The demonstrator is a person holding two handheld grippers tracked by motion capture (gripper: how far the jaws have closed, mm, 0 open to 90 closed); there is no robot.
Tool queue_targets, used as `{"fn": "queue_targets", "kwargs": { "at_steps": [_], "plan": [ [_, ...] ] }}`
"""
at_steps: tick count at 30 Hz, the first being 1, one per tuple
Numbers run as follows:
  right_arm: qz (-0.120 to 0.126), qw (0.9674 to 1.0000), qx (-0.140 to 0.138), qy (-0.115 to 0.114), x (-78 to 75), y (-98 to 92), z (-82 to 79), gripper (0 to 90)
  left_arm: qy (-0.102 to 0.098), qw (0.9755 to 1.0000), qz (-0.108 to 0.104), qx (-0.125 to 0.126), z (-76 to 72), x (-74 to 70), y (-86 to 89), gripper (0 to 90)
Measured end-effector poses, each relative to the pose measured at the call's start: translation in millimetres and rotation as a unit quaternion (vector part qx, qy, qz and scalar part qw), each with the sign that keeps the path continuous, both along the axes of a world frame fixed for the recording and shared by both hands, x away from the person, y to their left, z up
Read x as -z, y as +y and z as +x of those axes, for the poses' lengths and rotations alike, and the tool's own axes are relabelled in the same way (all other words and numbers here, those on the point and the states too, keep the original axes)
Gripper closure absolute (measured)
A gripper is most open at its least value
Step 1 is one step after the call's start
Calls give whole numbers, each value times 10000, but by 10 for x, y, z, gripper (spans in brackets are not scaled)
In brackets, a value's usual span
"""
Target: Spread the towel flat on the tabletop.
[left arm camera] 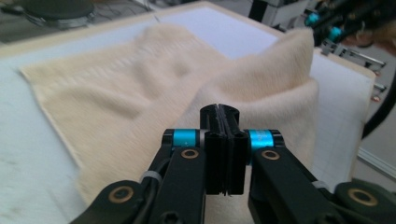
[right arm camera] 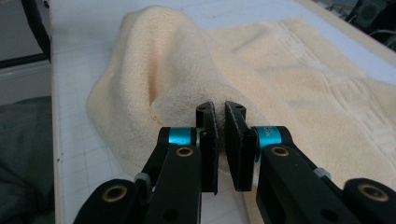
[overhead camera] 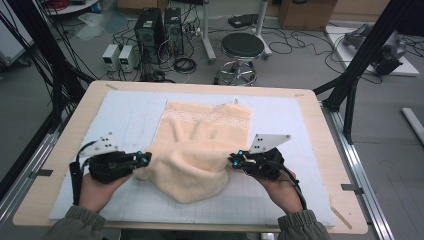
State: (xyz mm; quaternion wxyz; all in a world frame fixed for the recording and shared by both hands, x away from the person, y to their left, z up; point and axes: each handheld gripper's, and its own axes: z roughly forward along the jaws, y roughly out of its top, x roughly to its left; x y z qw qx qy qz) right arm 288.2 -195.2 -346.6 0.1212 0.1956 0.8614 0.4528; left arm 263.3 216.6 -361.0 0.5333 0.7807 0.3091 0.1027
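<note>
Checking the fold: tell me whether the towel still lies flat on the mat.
No, the towel's near edge is lifted and bunched between both hand-held grippers.

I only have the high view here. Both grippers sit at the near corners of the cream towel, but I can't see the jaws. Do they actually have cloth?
Observer: Yes on the left. In the left gripper view, the left gripper has its jaws pressed flat together, pinching the towel edge.
Operator: And the right one?
Observer: In the right gripper view, the right gripper has towel bunched between its jaws, with a narrow gap at the tips.
Operator: Is the far end off the mat?
Observer: No. The left gripper view shows the far edge lying flat on the white mat, while the near part rises in a fold toward the jaws.
</note>
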Motion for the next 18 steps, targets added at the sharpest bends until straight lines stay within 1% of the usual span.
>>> {"fn": "queue_targets", "kwargs": {
  "at_steps": [2, 4, 5, 6, 7, 9, 10, 11, 12, 13, 14, 16, 17, 18],
  "plan": [
    [-42, 9999, 35, 88, 56, -24, 29, 844, 142, 9998, 5, 154, -35, 153, -89, 820],
    [-24, 9998, 73, 184, 148, -36, 79, 843, 298, 9987, 172, 377, -78, 277, -200, 783],
    [-11, 9996, 88, 251, 197, -33, 102, 843, 323, 9980, 268, 479, -102, 321, -257, 752],
    [14, 9996, 91, 278, 244, -28, 132, 843, 323, 9980, 268, 479, -102, 321, -257, 715],
    [17, 9993, 100, 356, 284, -21, 155, 843, 303, 9965, 464, 621, -141, 389, -367, 685],
    [21, 9991, 93, 415, 343, 4, 199, 842, 334, 9947, 577, 777, -151, 447, -465, 631],
    [16, 9991, 95, 409, 364, 15, 217, 842, 349, 9933, 688, 862, -149, 480, -510, 600],
    [33, 9991, 79, 425, 381, 23, 234, 842, 349, 9933, 688, 862, -149, 480, -510, 573],
    [58, 9991, 97, 421, 396, 29, 247, 841, 422, 9902, 879, 1003, -140, 575, -598, 545],
    [58, 9991, 97, 421, 396, 29, 247, 841, 422, 9902, 879, 1003, -140, 575, -598, 525],
    [70, 9989, 110, 452, 423, 33, 257, 841, 616, 9863, 1034, 1126, -128, 674, -675, 503],
    [61, 9988, 120, 470, 434, 32, 257, 841, 616, 9863, 1034, 1126, -128, 674, -675, 493],
    [44, 9986, 120, 511, 478, 21, 255, 841, 689, 9830, 1230, 1179, -121, 762, -733, 489],
    [44, 9986, 120, 511, 478, 21, 255, 841, 631, 9839, 1214, 1151, -126, 769, -740, 489]
  ]
}}
